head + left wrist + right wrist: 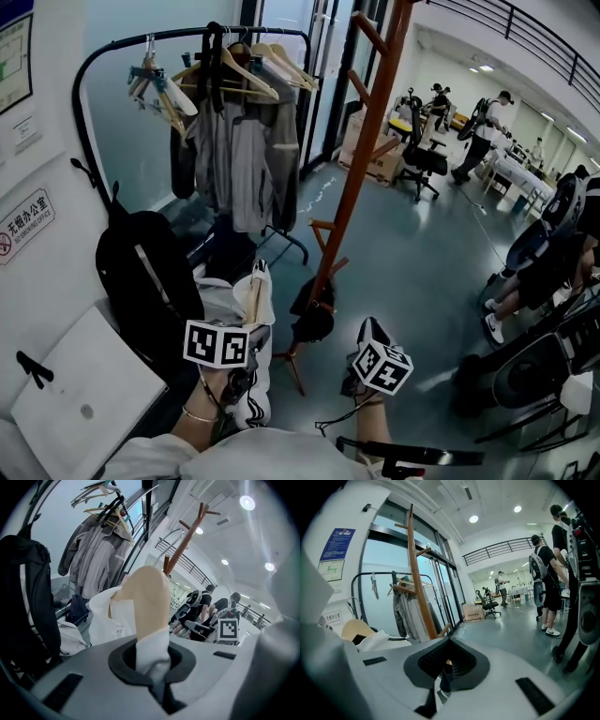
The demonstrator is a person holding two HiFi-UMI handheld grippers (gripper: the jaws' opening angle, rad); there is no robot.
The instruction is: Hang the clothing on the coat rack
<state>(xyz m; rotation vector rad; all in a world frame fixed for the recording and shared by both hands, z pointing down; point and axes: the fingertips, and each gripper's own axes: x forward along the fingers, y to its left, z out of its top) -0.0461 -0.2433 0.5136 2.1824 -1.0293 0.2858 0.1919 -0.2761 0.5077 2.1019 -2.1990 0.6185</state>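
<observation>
A white garment [246,380] on a wooden hanger [253,302] is low in the head view, left of the tall brown coat rack [361,159]. My left gripper [248,330] is shut on the garment and hanger. In the left gripper view, white cloth [152,656] is pinched in that gripper [152,670], with the tan hanger [147,597] rising from it. The rack [185,538] stands beyond. My right gripper [370,330] hangs right of the rack's base, apart from the garment. Its jaws [446,666] stand shut. A small dark bit shows at the seam; I cannot tell what it is.
A black clothes rail [103,56] with grey garments [239,150] and spare hangers stands behind. A black bag [141,272] leans at the left wall. A dark cap [314,323] lies by the rack's foot. An office chair [422,159], boxes [375,155] and people [487,127] are to the right.
</observation>
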